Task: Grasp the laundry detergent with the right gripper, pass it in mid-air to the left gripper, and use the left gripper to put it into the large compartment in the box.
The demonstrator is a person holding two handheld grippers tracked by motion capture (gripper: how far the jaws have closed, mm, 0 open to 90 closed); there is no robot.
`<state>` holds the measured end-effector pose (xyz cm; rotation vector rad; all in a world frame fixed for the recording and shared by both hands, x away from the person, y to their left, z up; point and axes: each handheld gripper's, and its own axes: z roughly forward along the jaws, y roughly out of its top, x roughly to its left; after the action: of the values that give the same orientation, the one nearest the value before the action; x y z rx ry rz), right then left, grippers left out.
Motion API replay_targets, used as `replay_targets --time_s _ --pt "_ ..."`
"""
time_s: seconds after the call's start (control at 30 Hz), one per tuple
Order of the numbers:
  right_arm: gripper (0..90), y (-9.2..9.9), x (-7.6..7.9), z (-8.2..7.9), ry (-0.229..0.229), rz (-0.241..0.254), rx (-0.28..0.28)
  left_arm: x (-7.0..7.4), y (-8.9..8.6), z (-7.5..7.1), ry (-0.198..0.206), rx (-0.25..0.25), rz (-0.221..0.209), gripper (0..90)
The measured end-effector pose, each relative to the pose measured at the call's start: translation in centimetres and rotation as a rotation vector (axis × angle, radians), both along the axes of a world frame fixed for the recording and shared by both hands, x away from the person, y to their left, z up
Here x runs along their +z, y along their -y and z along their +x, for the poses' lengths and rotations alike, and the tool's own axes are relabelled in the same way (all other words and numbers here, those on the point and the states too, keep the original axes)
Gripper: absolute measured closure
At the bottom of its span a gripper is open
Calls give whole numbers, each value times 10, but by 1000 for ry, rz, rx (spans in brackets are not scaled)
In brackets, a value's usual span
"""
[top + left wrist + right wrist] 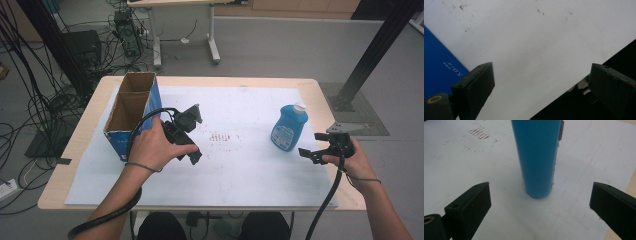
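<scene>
Open blue cardboard box (pixel 131 114), white table cover (pixel 240 170), floor cables (pixel 30 100)

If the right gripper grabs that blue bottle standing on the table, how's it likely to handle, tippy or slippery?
The blue bottle stands upright, tall on a small base, so a push high up would probably tip it. Its sides look smooth and glossy in the right gripper view, so it may slip. The right gripper is open and lined up on it; a low-to-middle grip seems safest.

One blue bottle (pixel 288 128) with a white cap stands on the table, one open blue cardboard box (pixel 131 113), one white sheet (pixel 250 165), and two grippers.
</scene>
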<state>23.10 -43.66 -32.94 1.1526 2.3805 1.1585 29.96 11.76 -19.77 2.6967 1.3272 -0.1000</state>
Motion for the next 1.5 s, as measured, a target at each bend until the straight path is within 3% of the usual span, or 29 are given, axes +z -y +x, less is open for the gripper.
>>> replay_targets --time_s 0.33,0.43,0.87,1.5 --pt "40 9 -16 -6 80 76 7 -2 3 -1 -1 2 -6 73" --pt "42 9 -20 -7 90 79 5 -3 4 -2 1 3 -5 72" --pt "46 8 -34 -5 105 94 12 -3 1 0 -1 15 -3 68" --pt "41 -3 -38 7 101 84 14 -4 1 3 -4 17 -7 67"
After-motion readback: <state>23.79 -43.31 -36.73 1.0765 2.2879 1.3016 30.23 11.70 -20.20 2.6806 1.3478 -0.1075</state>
